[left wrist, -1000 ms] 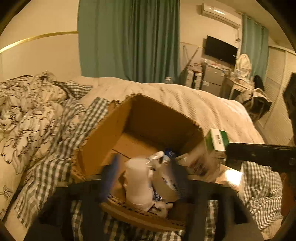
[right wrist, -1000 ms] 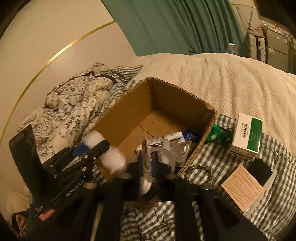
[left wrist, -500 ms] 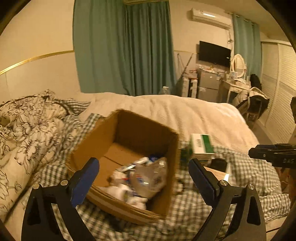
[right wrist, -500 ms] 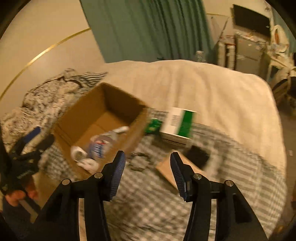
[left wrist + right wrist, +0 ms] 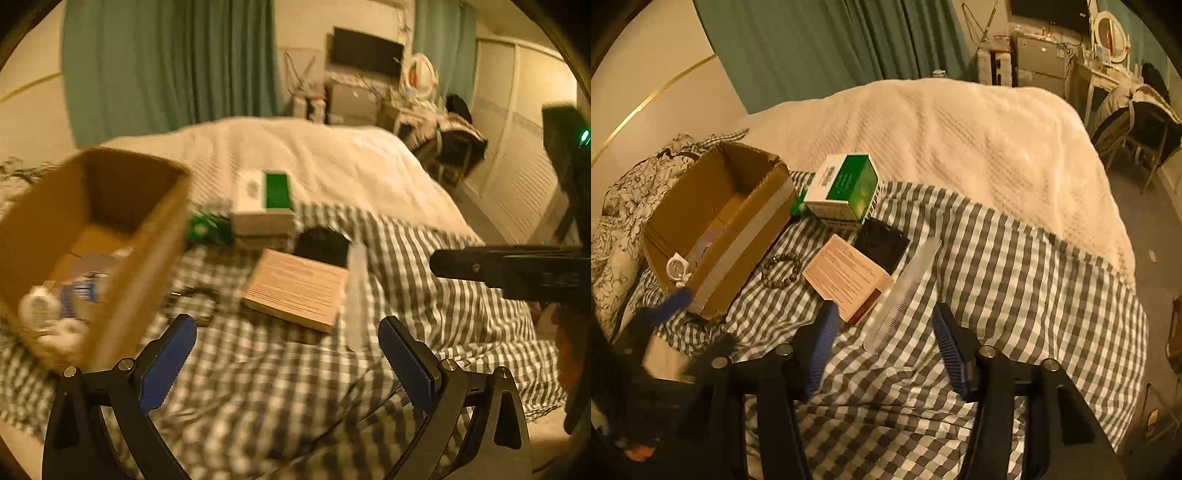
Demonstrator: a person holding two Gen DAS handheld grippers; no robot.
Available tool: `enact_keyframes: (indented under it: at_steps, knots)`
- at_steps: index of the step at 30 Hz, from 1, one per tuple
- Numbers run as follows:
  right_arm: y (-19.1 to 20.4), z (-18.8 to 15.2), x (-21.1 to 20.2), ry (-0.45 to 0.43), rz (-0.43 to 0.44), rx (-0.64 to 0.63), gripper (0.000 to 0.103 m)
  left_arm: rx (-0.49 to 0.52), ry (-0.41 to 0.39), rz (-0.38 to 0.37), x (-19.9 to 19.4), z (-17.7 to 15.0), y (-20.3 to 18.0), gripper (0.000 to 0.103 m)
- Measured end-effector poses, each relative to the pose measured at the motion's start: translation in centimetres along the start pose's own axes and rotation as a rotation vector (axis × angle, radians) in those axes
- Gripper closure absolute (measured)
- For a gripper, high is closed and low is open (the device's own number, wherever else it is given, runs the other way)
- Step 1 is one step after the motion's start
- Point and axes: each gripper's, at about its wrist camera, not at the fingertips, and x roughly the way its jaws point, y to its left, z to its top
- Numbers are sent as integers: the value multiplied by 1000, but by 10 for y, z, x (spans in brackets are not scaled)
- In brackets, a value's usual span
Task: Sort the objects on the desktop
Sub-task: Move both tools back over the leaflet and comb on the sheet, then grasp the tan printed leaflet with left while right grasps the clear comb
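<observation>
Bedding fills both views: a cream quilt (image 5: 979,147) lies across the far part of the bed, and a grey-and-white checked cloth (image 5: 1015,295) covers the near part, where the desktop objects sit. Largest of these is the open cardboard box (image 5: 738,229) at the left, holding a white bottle (image 5: 37,306) and other small items too blurred to name. Just beside its right wall stands a green-and-white carton (image 5: 846,188), with a small green packet (image 5: 207,229) wedged between carton and box. In front of the carton lie a flat black item (image 5: 882,240) and a tan printed box (image 5: 846,277), their edges touching or overlapping. A clear plastic comb (image 5: 905,291) rests slantwise along the tan box's right side, and a dark bead bracelet (image 5: 781,269) lies between the tan box and the cardboard box. The right gripper (image 5: 886,343) hovers above the near end of the comb, fingers spread apart and grasping nothing. The left gripper (image 5: 288,358) hangs over the checked cloth near the tan box, likewise spread wide and empty.
</observation>
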Motion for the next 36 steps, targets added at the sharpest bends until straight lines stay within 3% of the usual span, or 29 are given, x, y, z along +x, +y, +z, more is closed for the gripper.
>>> enact_keyframes:
  at_steps: [4,7,11,17,19,22,25,31,34,36]
  knots:
    - [-7,-4,20,37,-7,-26,30,41,72,35,41,1,-13,2]
    - [-16,-5,36,52,-54,-38,28,11,131,52,67,7,-15,2]
    - [-32,1,43,29,-127,-45,28,-128,180,39,94,22,-13,2]
    - [-74,1,41,-23,-133,110,27,-329,219,17,139,41,-7,1]
    - [-84,-1,44,-11,-111,150,27,-310,247,94,151,42,-6,0]
    - [-88,-2,49,2,-114,166,27,-150,300,149,160,34,-12,0]
    - [-85,-2,52,13,-118,152,27,-64,325,99,151,24,-10,0]
    - [-68,-4,57,34,-125,84,27,-196,381,-44,123,4,26,0]
    - [-58,-6,61,45,-134,56,27,-281,492,-35,131,-17,41,0]
    - [-53,-6,62,48,-139,44,27,-336,481,-44,134,-27,51,5]
